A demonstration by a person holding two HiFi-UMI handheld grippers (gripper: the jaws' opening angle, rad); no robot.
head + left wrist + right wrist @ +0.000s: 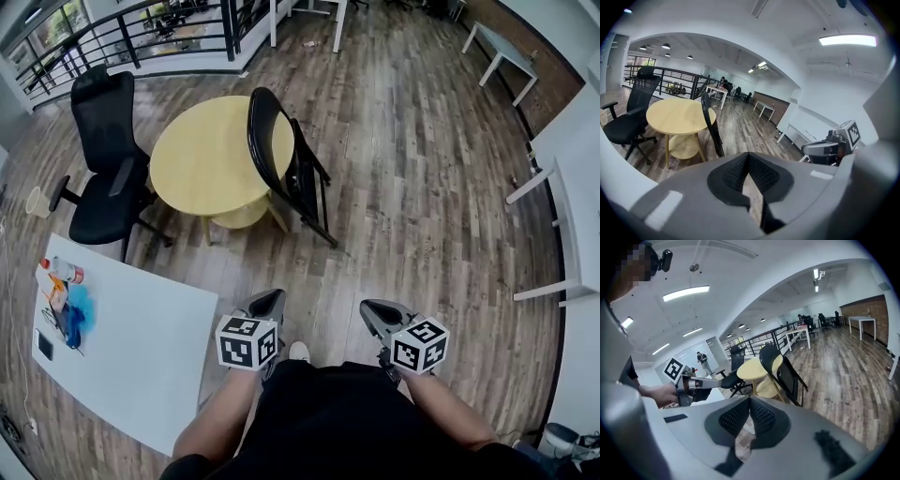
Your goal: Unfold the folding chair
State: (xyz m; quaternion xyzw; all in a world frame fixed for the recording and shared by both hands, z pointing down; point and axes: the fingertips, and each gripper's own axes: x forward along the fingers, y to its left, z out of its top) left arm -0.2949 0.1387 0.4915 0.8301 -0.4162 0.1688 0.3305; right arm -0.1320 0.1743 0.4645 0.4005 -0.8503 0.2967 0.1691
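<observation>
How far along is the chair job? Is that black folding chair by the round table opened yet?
Done: nothing yet. The folding chair is folded flat and leans against the round table.
In hand: nothing. The left tongs and right tongs are both shut and empty, well short of the chair.
Left: everything, probably reaching the chair, gripping it and opening the seat out.
</observation>
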